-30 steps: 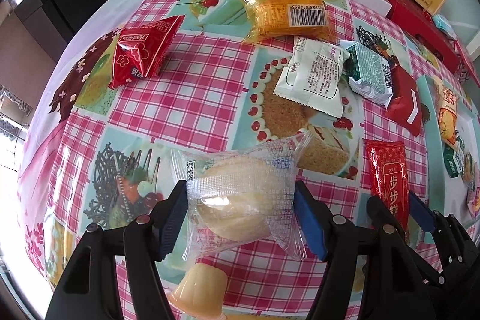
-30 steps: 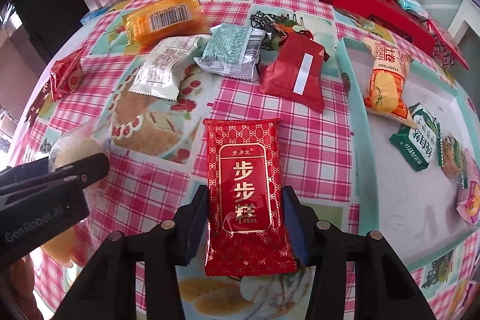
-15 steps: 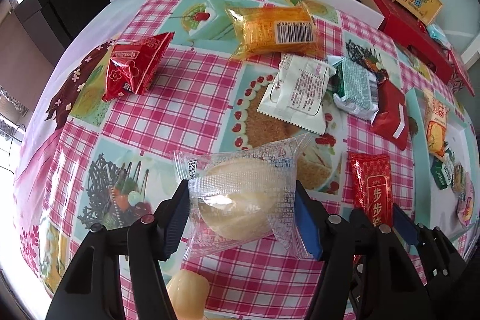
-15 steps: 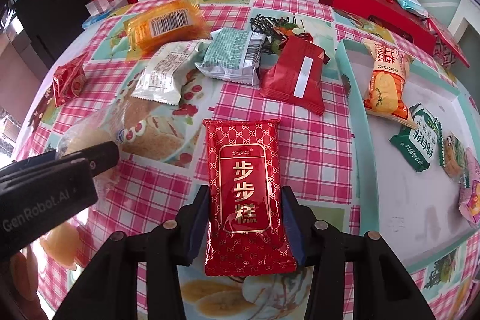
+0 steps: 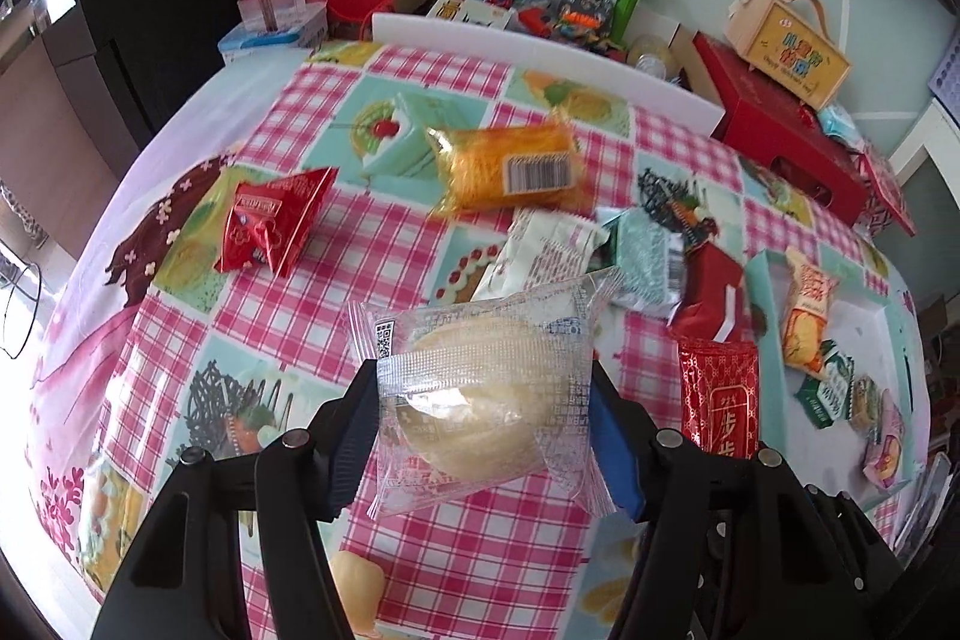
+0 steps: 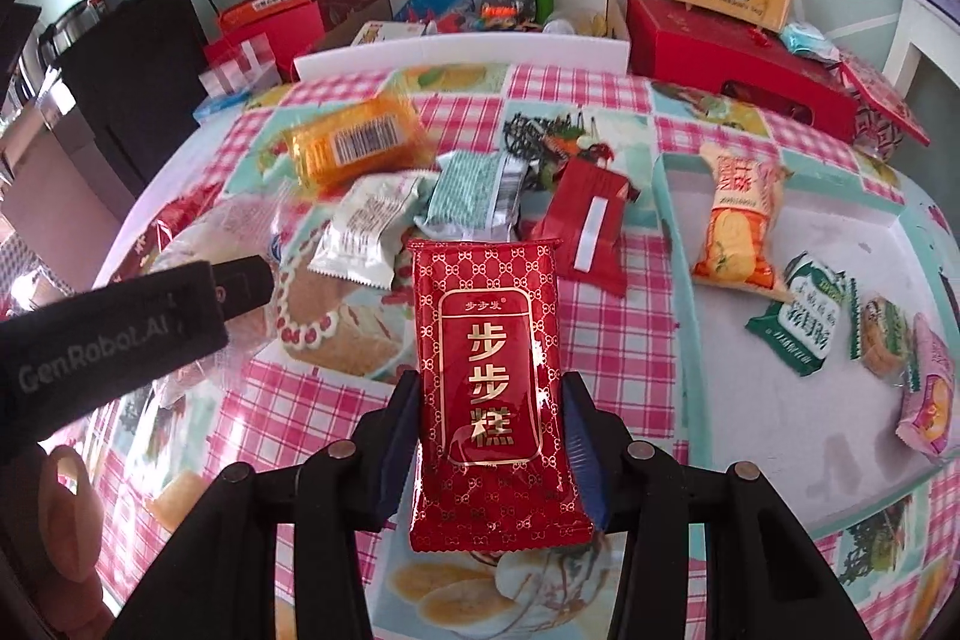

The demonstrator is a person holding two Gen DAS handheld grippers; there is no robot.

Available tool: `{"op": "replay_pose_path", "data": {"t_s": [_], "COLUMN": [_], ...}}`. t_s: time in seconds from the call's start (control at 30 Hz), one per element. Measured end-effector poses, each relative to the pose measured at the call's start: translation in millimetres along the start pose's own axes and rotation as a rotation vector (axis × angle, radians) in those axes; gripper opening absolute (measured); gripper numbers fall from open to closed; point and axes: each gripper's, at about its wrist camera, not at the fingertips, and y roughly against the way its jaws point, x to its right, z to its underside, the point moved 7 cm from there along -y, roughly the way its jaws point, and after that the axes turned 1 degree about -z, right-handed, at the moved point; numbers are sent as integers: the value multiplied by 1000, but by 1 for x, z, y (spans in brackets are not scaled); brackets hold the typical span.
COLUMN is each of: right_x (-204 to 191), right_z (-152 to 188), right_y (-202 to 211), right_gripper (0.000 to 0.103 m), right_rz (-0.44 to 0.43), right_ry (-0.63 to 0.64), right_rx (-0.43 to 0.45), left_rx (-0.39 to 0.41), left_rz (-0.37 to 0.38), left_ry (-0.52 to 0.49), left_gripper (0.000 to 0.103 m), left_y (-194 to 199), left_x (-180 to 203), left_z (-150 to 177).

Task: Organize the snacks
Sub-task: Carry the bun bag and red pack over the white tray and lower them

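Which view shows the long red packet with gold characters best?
The right wrist view: the red packet fills the centre, label readable, gripped between the right tongs. The left wrist view catches only its upper part at the right, behind black tong arms.

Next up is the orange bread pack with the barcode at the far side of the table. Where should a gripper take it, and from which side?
Grip the orange bread pack across its short width at mid-body, coming from above. It lies flat, barcode up, long axis across the checked tablecloth; the puffed middle gives the pads purchase, while the crimped ends would likely slip.
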Motion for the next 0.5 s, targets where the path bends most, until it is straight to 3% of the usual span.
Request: {"op": "replay_pose_path", "data": {"t_s": [0.27,0.5], "right_x": [31,115], "right_z": [-6,-8], "right_y": [12,36], "right_gripper": [49,48], "right_rz": [16,128], "right_ry": [-67,-224], "right_rx": [29,76], "left_rx": [22,42], "left_rz": [45,124], "left_ry": [-49,-136], "left_gripper": [66,66], "left_y": [6,17], "left_x": [36,92], "left_z": [-6,-3]}}
